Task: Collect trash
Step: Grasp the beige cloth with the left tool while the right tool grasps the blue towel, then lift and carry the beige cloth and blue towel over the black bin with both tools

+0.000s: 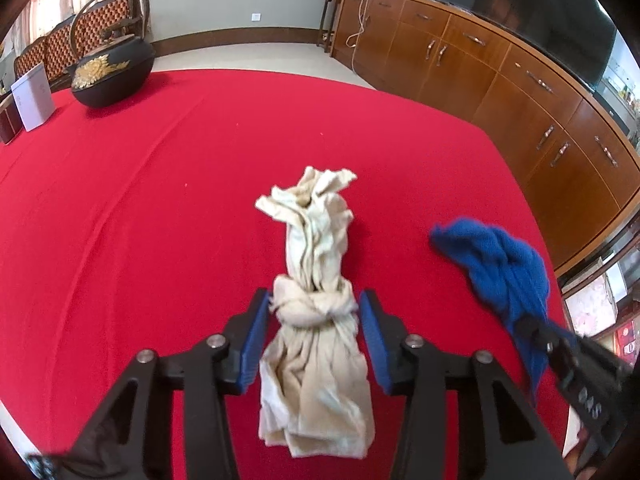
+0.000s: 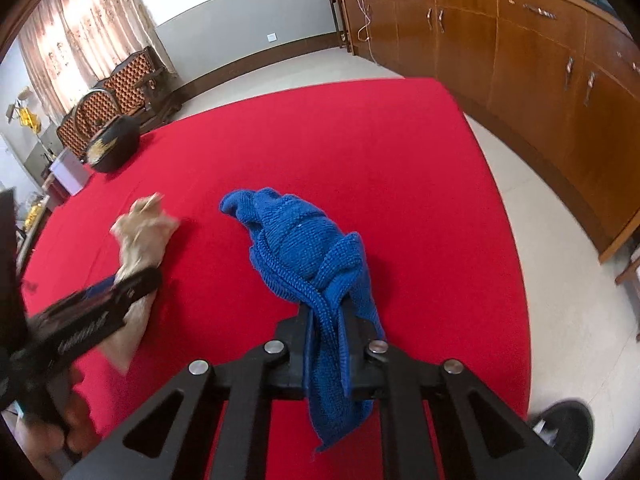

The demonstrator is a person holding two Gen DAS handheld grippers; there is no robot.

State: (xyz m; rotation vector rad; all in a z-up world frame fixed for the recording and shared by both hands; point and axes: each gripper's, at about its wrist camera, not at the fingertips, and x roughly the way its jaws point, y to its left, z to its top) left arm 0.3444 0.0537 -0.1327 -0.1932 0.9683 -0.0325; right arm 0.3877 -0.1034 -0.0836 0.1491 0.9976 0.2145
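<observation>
A knotted beige cloth [image 1: 316,280] lies on the red tablecloth [image 1: 140,220]. My left gripper [image 1: 314,308] is open, its blue pads on either side of the cloth's knot, not pressing it. A knotted blue knit cloth [image 2: 304,248] is pinched just behind its knot by my right gripper [image 2: 326,312], which is shut on it. The blue cloth's tail hangs down between the fingers. In the left wrist view the blue cloth [image 1: 500,264] and right gripper show at the right. In the right wrist view the beige cloth [image 2: 142,236] and left gripper show at the left.
A black round pot with gold decoration [image 1: 114,72] and a white box [image 1: 34,96] stand at the table's far left. Wooden cabinets [image 1: 520,80] run along the right wall. Chairs [image 2: 128,80] stand beyond the table. A dark bin [image 2: 568,428] sits on the floor at lower right.
</observation>
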